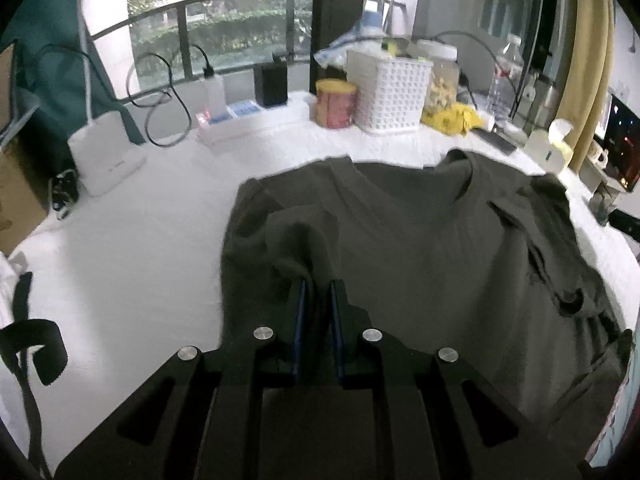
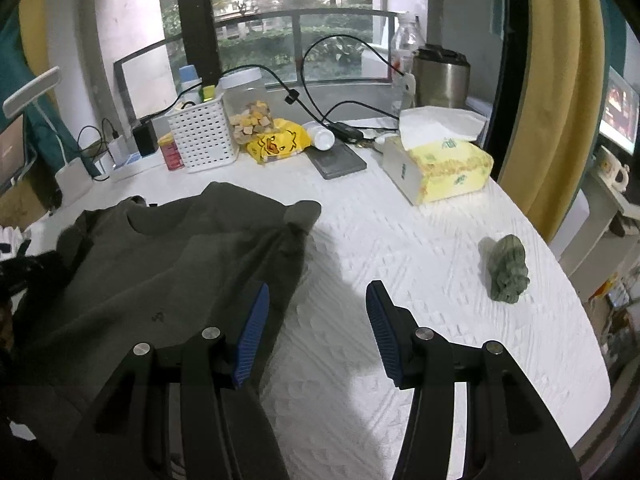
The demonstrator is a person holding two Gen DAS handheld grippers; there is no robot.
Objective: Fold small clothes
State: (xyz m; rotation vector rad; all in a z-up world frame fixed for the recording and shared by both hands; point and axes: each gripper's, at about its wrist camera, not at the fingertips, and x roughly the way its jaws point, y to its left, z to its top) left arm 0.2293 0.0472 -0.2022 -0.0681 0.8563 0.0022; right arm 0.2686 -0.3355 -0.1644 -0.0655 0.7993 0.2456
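Folding is underway: left tongs (image 1: 317,284) are clenched on a bunched edge of the olive shirt (image 1: 420,248) spread on the white tabletop (image 2: 400,240); right tongs (image 2: 318,300) gape empty beside its sleeve, likely to be gripped next.

We see the right gripper (image 2: 318,300) with its blue-padded fingers (image 2: 254,320) spread apart and nothing between them. The left pad sits over the edge of the dark green shirt (image 2: 172,248); whether it touches we cannot tell. The shirt lies spread on the white worktop (image 2: 400,248), neckline away from us. Right of the shirt, well apart, lies a small green figurine (image 2: 508,272). Beyond the shirt stand a white basket (image 2: 202,140), a yellow duck-print bag (image 2: 280,142) and a tissue pack (image 2: 438,168).
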